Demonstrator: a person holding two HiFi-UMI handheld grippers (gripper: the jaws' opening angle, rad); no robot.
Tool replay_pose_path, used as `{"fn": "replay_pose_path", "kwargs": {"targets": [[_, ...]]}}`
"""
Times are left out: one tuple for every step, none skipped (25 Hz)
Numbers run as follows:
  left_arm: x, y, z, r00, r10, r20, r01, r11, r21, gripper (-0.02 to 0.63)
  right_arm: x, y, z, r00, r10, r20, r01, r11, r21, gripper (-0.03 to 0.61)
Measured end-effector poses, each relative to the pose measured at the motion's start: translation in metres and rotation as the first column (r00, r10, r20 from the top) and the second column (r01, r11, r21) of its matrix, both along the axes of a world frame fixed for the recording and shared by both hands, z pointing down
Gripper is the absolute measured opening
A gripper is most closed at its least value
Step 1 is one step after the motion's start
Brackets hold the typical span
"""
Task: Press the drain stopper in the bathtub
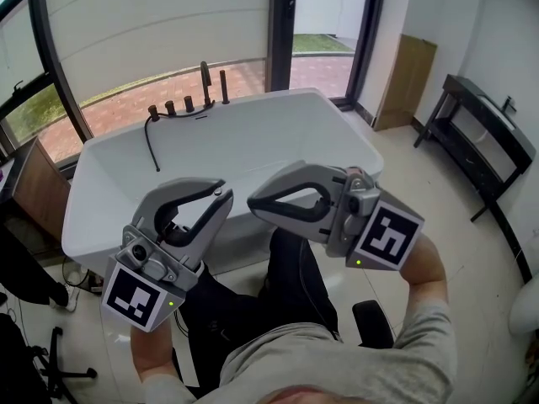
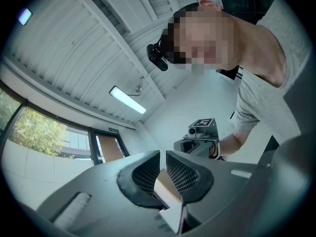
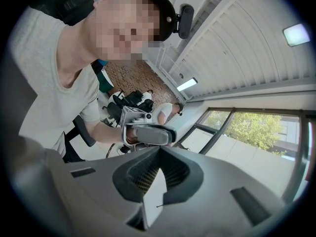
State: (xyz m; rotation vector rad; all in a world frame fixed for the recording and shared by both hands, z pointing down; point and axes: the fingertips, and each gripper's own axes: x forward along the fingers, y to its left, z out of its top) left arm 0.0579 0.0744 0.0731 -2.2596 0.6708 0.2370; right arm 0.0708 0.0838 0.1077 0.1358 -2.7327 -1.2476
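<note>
A white freestanding bathtub [image 1: 253, 133] stands ahead of me in the head view; its floor and the drain stopper are hidden behind the near rim. Dark taps and a spout [image 1: 205, 82] sit on its far ledge, with a black hose [image 1: 152, 146] hanging inside. Both grippers are held up at chest height before the tub, tips turned toward each other. My left gripper [image 1: 221, 195] [image 2: 163, 168] is shut with nothing in it. My right gripper [image 1: 253, 202] [image 3: 159, 168] is also shut and empty. Each gripper view looks up at the ceiling and the other gripper.
A black console table [image 1: 488, 141] lines the right wall, with a wooden panel [image 1: 404, 82] leaning beyond it. Glass doors and windows [image 1: 324, 23] stand behind the tub. A dark chair and stands [image 1: 34, 343] crowd the left. Another person [image 3: 165, 110] is far off in the right gripper view.
</note>
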Motion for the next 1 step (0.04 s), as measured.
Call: {"fn": "replay_pose_path", "kwargs": {"targets": [[0.0001, 0.0000, 0.0007, 1.000, 0.000, 0.001, 0.000, 1.000, -0.001, 0.049, -0.0001, 0.0000, 0.0007, 1.000, 0.000, 0.000, 0.000, 1.000, -0.001, 0.002]]}}
